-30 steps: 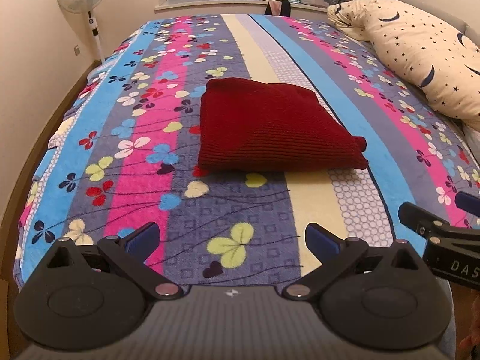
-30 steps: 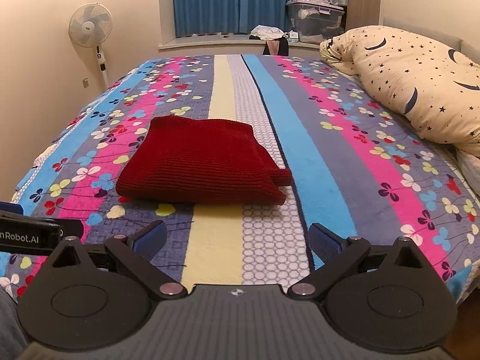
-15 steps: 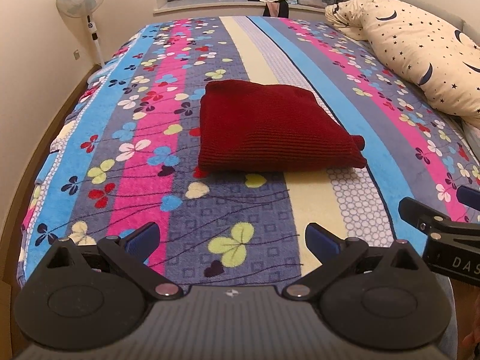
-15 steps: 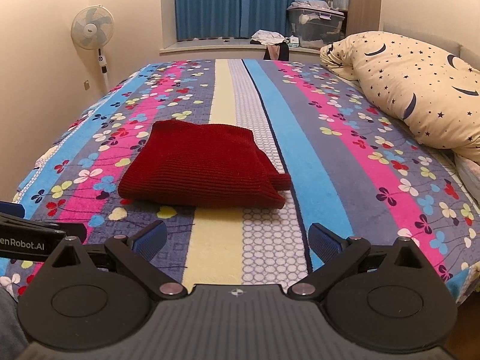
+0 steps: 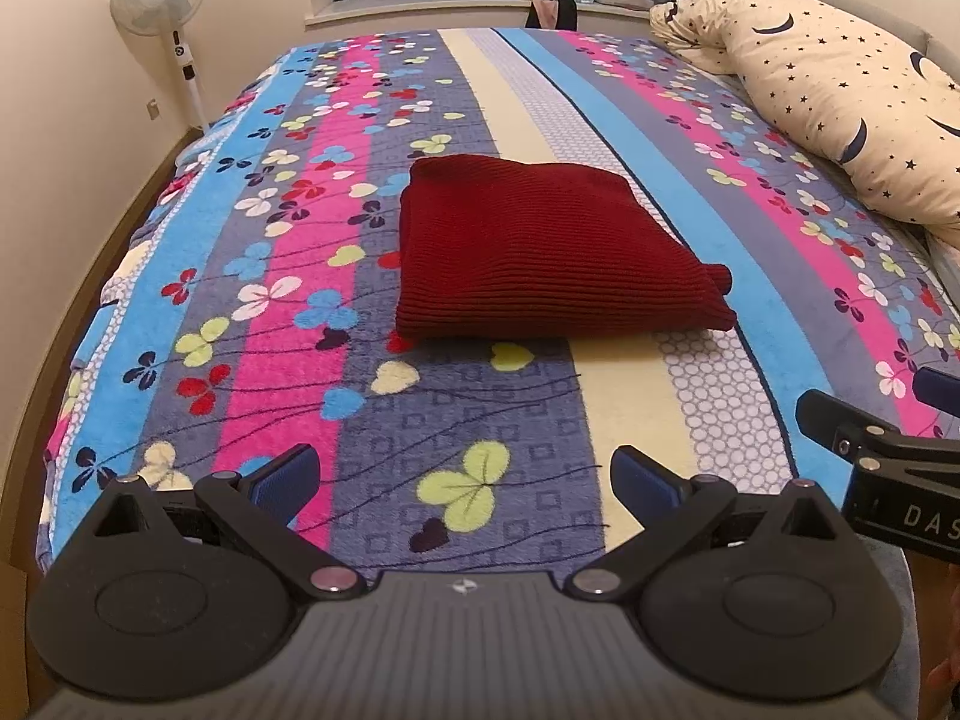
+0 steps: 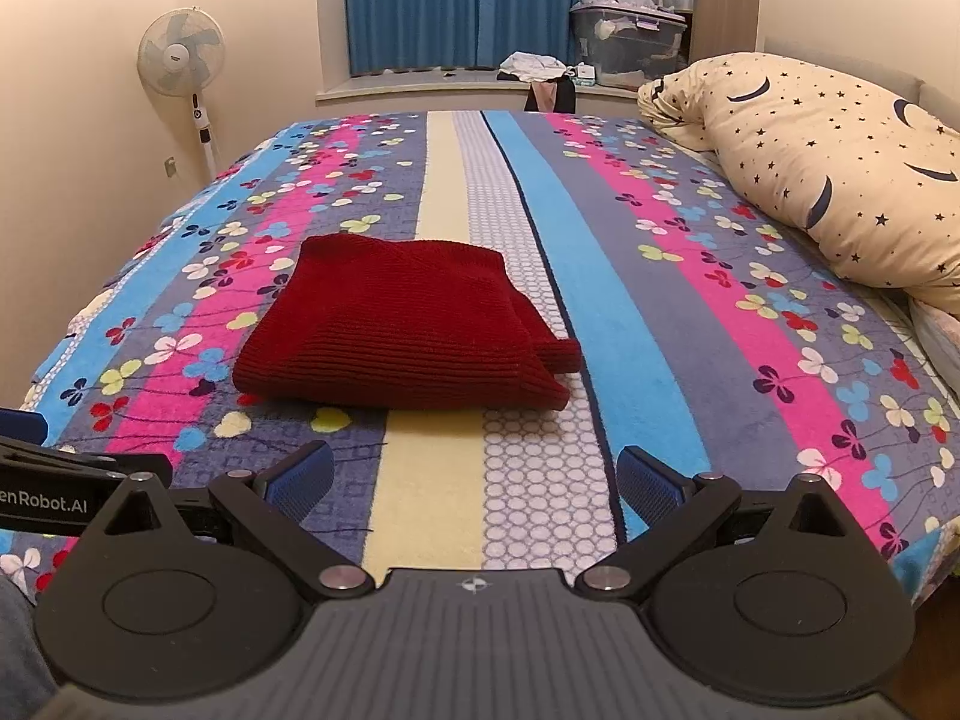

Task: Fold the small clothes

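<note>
While both jaws gape empty, the folded red sweater lies well ahead.

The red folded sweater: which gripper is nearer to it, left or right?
Neither clearly. Left gripper faces the red sweater near its middle; right gripper sits off its right corner.

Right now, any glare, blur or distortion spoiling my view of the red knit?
Left wrist view: red knit sharp, no glare, soft shadow under its near edge; bed edge bows from fisheye. Right wrist view: equally sharp, warm even light, corners vignetted.
</note>
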Action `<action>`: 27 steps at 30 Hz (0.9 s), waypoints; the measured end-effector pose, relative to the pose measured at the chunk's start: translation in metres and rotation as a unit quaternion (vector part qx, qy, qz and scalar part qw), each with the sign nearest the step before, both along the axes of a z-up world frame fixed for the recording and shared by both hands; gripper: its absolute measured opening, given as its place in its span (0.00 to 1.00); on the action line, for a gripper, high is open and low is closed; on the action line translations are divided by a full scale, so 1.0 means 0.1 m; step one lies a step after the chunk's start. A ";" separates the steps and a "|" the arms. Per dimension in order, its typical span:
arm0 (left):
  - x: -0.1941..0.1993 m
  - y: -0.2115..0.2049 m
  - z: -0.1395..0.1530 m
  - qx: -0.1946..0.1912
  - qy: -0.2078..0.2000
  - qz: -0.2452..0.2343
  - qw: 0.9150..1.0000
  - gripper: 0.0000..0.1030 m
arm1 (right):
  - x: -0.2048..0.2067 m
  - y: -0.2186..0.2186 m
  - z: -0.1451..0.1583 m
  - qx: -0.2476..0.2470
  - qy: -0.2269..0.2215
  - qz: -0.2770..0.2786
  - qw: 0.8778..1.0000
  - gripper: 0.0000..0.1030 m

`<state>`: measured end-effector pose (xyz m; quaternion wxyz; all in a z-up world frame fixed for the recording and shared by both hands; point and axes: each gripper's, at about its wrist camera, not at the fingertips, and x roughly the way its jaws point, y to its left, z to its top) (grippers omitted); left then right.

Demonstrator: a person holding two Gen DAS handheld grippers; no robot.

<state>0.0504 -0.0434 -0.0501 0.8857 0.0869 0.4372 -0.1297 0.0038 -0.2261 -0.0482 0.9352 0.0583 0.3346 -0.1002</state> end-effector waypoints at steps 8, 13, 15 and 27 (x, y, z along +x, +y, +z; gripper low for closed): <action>0.03 0.00 -0.01 0.006 -0.003 0.003 1.000 1.00 | 0.01 0.01 0.00 0.000 0.000 0.000 1.000 0.97; 0.04 -0.01 -0.02 0.008 -0.001 0.002 1.000 1.00 | 0.01 0.01 0.00 0.000 0.000 -0.001 1.000 0.97; 0.04 -0.01 -0.02 0.009 0.000 0.001 1.000 1.00 | 0.01 0.00 0.00 0.000 0.001 0.000 1.000 0.97; 0.05 -0.02 -0.05 0.008 0.005 -0.001 1.000 1.00 | 0.03 0.00 -0.01 0.001 0.001 0.001 1.000 0.97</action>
